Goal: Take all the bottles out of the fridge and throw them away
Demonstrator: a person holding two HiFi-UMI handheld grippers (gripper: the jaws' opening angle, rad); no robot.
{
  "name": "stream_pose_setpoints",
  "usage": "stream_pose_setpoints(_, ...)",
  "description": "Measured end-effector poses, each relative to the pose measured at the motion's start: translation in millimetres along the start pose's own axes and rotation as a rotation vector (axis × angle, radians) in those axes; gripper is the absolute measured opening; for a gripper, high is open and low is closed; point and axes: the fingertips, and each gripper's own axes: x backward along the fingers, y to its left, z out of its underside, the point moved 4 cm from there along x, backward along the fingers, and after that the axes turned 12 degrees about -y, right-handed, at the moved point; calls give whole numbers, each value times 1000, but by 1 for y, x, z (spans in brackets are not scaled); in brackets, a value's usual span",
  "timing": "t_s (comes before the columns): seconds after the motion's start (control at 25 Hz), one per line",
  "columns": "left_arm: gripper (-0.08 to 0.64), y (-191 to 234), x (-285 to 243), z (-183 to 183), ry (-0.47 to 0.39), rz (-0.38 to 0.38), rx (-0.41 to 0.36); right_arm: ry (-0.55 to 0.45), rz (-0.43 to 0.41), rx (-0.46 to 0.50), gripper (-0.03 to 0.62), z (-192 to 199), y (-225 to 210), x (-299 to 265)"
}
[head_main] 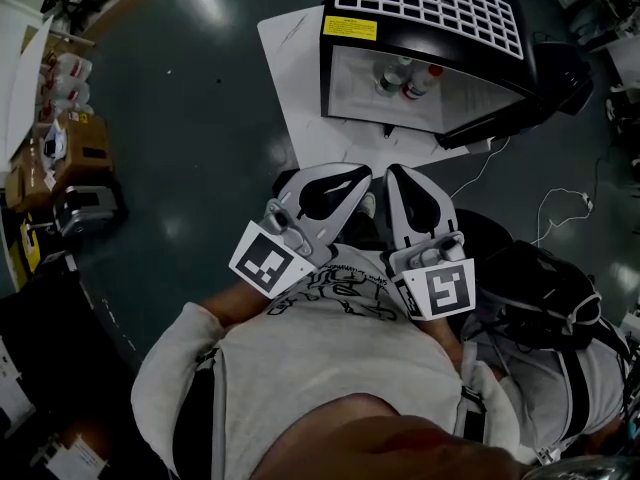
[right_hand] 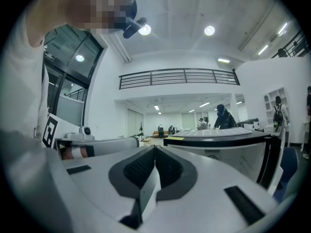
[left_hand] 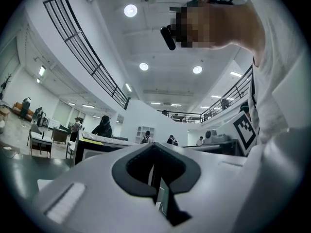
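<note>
A small black fridge with a white grille top stands on the floor ahead of me. A few bottles with white and red caps show in its lit front. I cannot tell whether its door stands open. My left gripper and right gripper are held side by side close to my chest, short of the fridge, tips pointing toward it. Both are shut with nothing between the jaws. The fridge lies beyond the left gripper in its own view. Past the right gripper, the fridge fills the right side.
The fridge rests on a white sheet on the dark floor. Boxes and clutter line the left side. A black bag and a white cable lie to the right. Several people stand far off in the hall.
</note>
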Motion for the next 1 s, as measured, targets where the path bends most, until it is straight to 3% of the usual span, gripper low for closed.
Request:
stream_pose_setpoints(0.44, 8, -2, -36, 11, 5, 7, 3, 3, 9, 5, 9, -1, -38, 1)
stream_pose_setpoints(1.0, 8, 1, -111, 37, 13, -12, -31, -14, -14, 13, 9, -1, -118, -5)
